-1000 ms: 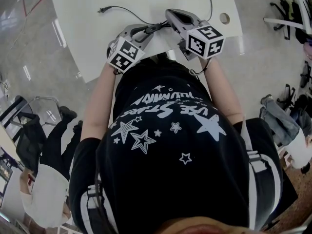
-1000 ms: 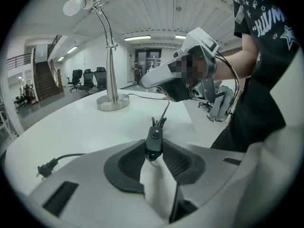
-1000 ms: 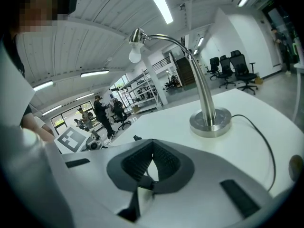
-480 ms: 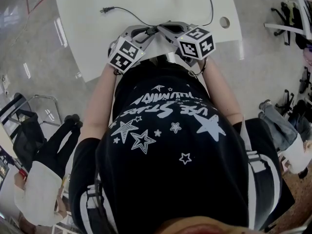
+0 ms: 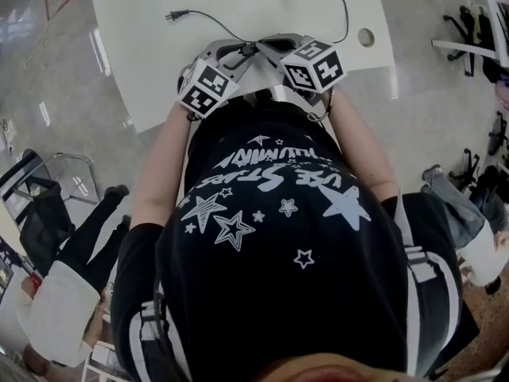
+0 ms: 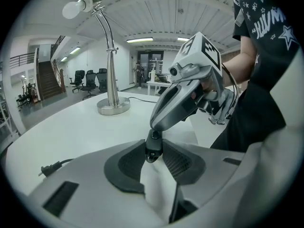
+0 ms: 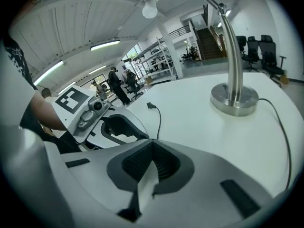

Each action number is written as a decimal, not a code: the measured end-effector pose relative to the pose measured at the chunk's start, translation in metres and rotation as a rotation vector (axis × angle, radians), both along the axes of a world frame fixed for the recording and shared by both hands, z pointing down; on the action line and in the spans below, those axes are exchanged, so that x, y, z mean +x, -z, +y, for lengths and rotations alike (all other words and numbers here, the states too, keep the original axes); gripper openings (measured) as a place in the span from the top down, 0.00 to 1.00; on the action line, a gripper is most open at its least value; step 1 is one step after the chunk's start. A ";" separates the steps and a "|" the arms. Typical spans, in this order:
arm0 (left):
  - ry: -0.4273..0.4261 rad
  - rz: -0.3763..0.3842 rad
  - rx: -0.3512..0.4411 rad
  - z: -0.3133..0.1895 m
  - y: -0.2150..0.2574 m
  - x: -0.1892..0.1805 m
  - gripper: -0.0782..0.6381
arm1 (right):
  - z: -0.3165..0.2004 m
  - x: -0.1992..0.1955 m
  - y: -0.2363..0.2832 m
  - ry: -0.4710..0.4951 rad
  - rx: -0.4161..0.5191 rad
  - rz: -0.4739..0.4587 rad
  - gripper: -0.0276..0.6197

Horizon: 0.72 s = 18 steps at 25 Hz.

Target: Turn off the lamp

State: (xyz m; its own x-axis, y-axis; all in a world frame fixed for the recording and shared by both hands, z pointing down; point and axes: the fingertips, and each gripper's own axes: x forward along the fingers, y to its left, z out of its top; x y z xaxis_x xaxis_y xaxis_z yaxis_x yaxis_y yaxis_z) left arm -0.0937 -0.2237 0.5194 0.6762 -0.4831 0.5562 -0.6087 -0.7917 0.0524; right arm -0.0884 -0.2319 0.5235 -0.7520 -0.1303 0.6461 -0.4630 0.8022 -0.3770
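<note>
Right claw (image 6: 156, 126) lowered, tips together atop cord switch (image 6: 153, 150), left claw (image 6: 153, 145) clamped on that switch, lamp (image 6: 112, 61) behind.

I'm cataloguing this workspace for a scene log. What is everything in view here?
Curved-neck silver metal desk lamp: one, silver with white bulb, table's far side.
Black power cord with plug: one, black, across the table, plug lying loose.
Small black inline cord switch: one, black, between the left jaws.
White table: one, white, before the person.
Round cable hole: one, table's right side.
Black office chairs: several, black, background.
Left gripper: grey, shut on the switch.
Right gripper: grey, shut, tip at the switch's top.
</note>
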 end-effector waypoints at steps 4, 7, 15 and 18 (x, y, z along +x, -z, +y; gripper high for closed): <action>0.007 -0.010 -0.003 0.002 -0.006 -0.001 0.71 | 0.001 0.000 -0.007 -0.007 -0.051 0.015 0.95; 0.006 -0.018 -0.014 0.003 -0.009 -0.003 0.71 | 0.002 -0.003 -0.009 -0.005 -0.069 0.026 0.95; 0.011 -0.029 -0.026 0.003 -0.011 -0.005 0.71 | 0.002 -0.002 -0.017 0.001 -0.074 0.082 0.95; 0.011 -0.022 -0.028 0.004 -0.011 -0.006 0.71 | 0.002 -0.004 -0.017 0.000 -0.073 0.082 0.95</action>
State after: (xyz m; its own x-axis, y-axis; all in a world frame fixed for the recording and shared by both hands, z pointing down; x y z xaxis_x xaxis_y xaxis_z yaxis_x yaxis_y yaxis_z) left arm -0.0999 -0.2199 0.5307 0.6583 -0.4747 0.5842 -0.6187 -0.7833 0.0607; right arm -0.0921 -0.2295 0.5400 -0.6965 -0.0809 0.7129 -0.4948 0.7737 -0.3956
